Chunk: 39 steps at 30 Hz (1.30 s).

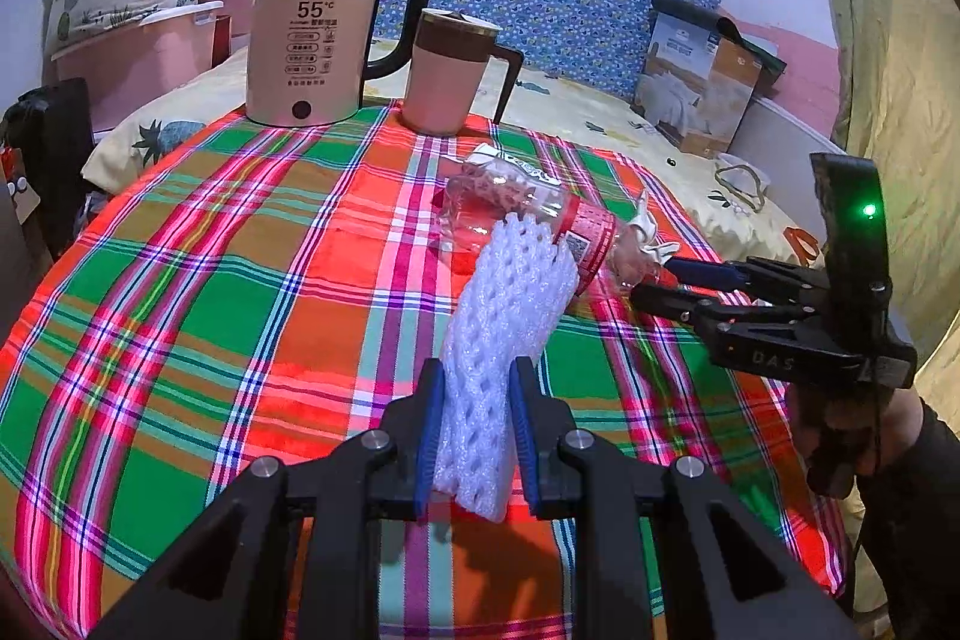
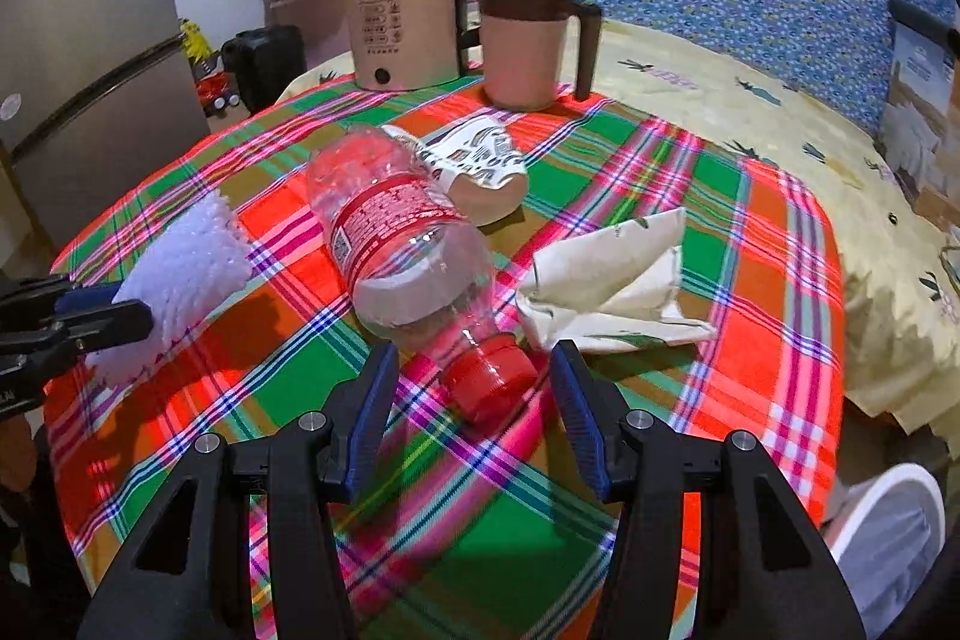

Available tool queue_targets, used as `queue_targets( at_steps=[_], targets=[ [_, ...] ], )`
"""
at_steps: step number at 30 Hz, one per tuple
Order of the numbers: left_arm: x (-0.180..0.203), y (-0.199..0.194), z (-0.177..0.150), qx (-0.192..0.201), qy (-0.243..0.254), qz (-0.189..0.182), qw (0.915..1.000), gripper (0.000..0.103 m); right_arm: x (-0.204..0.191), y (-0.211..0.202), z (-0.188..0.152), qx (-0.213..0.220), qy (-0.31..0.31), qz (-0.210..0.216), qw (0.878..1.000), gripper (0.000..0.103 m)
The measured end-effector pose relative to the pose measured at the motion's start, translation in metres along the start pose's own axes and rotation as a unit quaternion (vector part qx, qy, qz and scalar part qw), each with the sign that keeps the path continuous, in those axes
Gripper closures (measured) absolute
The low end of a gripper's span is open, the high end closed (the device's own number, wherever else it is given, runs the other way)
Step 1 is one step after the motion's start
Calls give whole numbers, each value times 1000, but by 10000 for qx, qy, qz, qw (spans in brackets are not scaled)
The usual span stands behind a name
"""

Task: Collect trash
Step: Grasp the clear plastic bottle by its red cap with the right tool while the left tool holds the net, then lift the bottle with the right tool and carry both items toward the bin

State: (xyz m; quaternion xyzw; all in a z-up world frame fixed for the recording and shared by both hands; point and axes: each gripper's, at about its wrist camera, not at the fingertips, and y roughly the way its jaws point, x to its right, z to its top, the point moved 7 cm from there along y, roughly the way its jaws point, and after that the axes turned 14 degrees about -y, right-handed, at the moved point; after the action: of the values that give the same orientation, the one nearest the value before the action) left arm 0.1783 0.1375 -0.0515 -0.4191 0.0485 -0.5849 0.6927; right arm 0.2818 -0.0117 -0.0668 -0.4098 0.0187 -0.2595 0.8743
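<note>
My left gripper (image 1: pixel 474 382) is shut on a white foam fruit net (image 1: pixel 510 316), which it holds just above the plaid tablecloth (image 1: pixel 210 292). The net also shows in the right wrist view (image 2: pixel 180 268). An empty clear plastic bottle (image 2: pixel 402 232) with a red label and red cap lies on its side mid-table. My right gripper (image 2: pixel 474 376) is open, its fingers either side of the bottle's cap end. A crumpled white tissue (image 2: pixel 606 280) lies right of the bottle. A small printed wrapper (image 2: pixel 480 166) lies behind it.
A cream electric kettle (image 1: pixel 312 40) and a pink lidded mug (image 1: pixel 450 70) stand at the table's far edge. A bed with a pineapple sheet (image 2: pixel 750 100) lies beyond. A cardboard box (image 1: pixel 702 82) sits on the bed. A white bin rim (image 2: pixel 888 514) shows at lower right.
</note>
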Motion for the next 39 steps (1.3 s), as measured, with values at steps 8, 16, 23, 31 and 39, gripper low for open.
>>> queue_targets(
  at_steps=[8, 16, 23, 31, 39],
  targets=[
    [-4, 2, 1, -19, -44, -5, 10000, 80, -16, 0, 3, 1, -89, 319, 9995, 48],
    [-1, 3, -2, -56, -49, 12, 10000, 80, -16, -6, -6, 15, 435, 182, 9989, 68],
    [8, -1, -10, -99, -9, -28, 9999, 80, -21, -40, -27, 245, 901, 114, 9956, 68],
    [27, -7, -24, -228, 135, -122, 9996, 80, -25, -69, -58, 298, 1319, 46, 9908, 68],
    [43, -13, -33, -271, 261, -198, 9991, 80, -31, -84, -92, 60, 1606, 152, 9869, 64]
  ],
)
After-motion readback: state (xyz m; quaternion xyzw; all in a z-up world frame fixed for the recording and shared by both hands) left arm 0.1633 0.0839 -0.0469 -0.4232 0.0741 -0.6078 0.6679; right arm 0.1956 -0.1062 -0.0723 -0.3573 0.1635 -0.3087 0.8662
